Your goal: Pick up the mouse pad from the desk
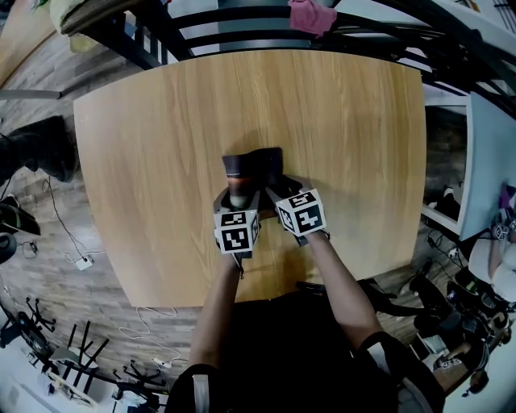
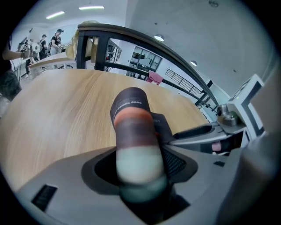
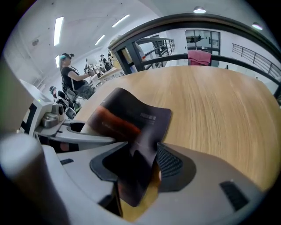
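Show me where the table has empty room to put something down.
Most of the light wooden table is bare: the left side, the right side, and the far strip by the black railing. It is crowded only near the front middle, where the left hand-held gripper and right hand-held gripper pinch the curled dark mouse pad.

In the view from my left tongs (image 2: 140,180), the rolled mouse pad (image 2: 134,132) carries one line of small white capitals round its dark end band. The middle word looks like "THINGS"; the words on either side are too small for me to read surely. In the view from my right tongs (image 3: 136,176), the same pad shows a small white printed block near its corner, too blurred to read. The cubes (image 1: 236,230) on my tongs bear only black-and-white square patterns.
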Demonstrator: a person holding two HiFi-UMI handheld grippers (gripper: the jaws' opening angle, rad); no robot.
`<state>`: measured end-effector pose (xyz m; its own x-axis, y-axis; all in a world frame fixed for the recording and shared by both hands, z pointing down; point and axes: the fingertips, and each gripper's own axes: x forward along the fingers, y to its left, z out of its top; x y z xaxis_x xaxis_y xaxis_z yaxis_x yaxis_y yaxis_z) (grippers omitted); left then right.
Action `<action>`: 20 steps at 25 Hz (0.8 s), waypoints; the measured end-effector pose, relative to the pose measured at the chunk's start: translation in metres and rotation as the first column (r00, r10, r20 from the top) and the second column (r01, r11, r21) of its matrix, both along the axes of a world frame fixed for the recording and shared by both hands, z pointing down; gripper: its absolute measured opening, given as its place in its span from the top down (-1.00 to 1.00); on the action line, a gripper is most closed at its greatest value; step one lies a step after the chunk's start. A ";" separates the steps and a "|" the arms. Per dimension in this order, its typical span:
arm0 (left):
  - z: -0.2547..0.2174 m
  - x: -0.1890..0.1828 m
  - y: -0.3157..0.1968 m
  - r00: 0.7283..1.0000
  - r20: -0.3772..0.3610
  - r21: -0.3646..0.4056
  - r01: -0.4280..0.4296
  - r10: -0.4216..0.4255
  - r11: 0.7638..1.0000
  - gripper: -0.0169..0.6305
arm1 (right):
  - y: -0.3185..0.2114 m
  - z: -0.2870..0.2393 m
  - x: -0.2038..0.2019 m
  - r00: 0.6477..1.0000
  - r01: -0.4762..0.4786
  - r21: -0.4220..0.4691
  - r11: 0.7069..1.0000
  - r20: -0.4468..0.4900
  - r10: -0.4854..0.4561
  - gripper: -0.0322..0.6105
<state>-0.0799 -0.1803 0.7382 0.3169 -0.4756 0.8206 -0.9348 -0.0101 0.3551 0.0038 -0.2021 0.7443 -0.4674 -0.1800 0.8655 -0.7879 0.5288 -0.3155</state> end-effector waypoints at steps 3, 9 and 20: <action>0.000 -0.002 0.000 1.000 0.009 0.003 0.004 -0.004 1.000 0.11 | 0.003 0.000 -0.005 1.000 0.023 -0.004 1.000 0.012 -0.023 0.22; 0.001 -0.008 0.000 0.999 0.018 -0.002 0.038 -0.038 0.999 0.20 | 0.001 0.001 -0.002 1.000 0.019 -0.007 1.000 0.010 -0.018 0.34; 0.003 -0.014 0.001 0.994 -0.051 0.000 0.098 -0.098 0.995 0.52 | 0.002 -0.002 -0.004 0.999 -0.001 -0.021 1.000 0.043 0.002 0.35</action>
